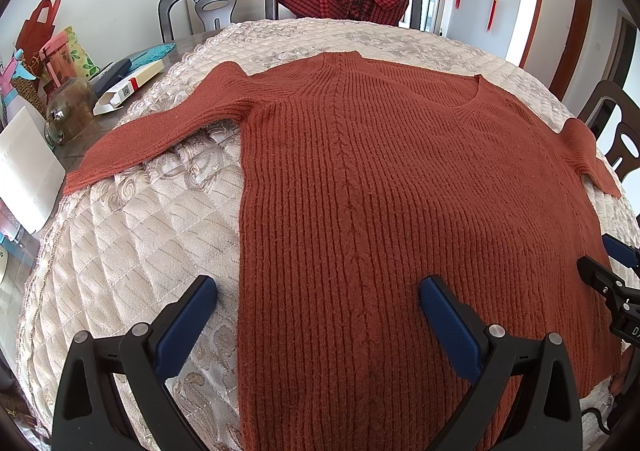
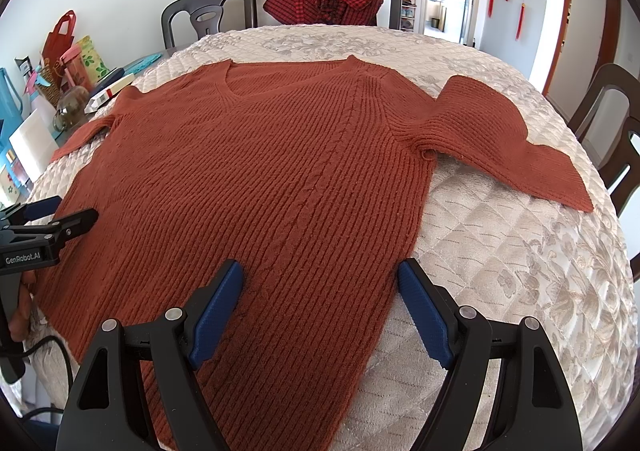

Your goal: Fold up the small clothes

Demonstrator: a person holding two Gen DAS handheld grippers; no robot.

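A rust-orange ribbed knit sweater (image 1: 380,179) (image 2: 256,187) with a V-neck and a cable braid running down its middle lies spread flat, front up, across a cream quilted table cover. Its neckline points toward the far side and its hem toward the near edge. Both sleeves stretch outward and angle down alongside the body, unfolded.

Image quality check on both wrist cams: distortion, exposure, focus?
Left wrist view: heavy fisheye bulge, black vignette corners, even daylight, rust sweater sharp, bright doorway behind. Right wrist view: same barrel warp bending the quilted table cover, soft shadows only, knit ribs crisp, no motion blur.
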